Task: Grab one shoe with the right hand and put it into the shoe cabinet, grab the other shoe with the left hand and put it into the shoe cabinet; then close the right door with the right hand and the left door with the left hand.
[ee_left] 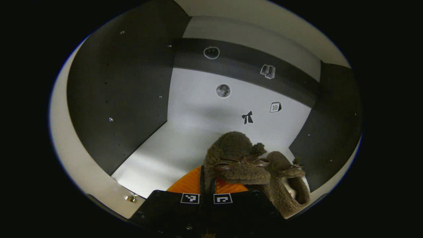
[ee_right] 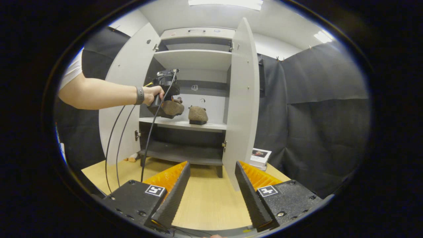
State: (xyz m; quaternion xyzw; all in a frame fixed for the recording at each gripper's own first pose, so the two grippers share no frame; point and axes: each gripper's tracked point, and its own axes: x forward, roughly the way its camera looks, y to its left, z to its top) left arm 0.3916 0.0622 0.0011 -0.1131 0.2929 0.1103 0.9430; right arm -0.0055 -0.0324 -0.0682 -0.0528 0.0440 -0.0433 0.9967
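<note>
Shoe cabinet (ee_right: pixel 195 59) fills centre of right gripper view, both doors swung open: left door (ee_right: pixel 127 99) at left of frame, right door (ee_right: pixel 241 99) centre-right. Middle shelf (ee_right: pixel 185 124) carries one fuzzy brown shoe (ee_right: pixel 197 114), sitting apart from the 2nd shoe (ee_right: pixel 172 108), which a hand (ee_right: pixel 153 95) w/ left gripper (ee_left: pixel 207 185) holds just over the shelf, mid-left of frame. Left gripper view: its fingers pinch that shoe's heel, lower centre, other shoe touching it at right. Right gripper (ee_right: pixel 211 195), bottom of frame, spread wide, holding nothing.
</note>
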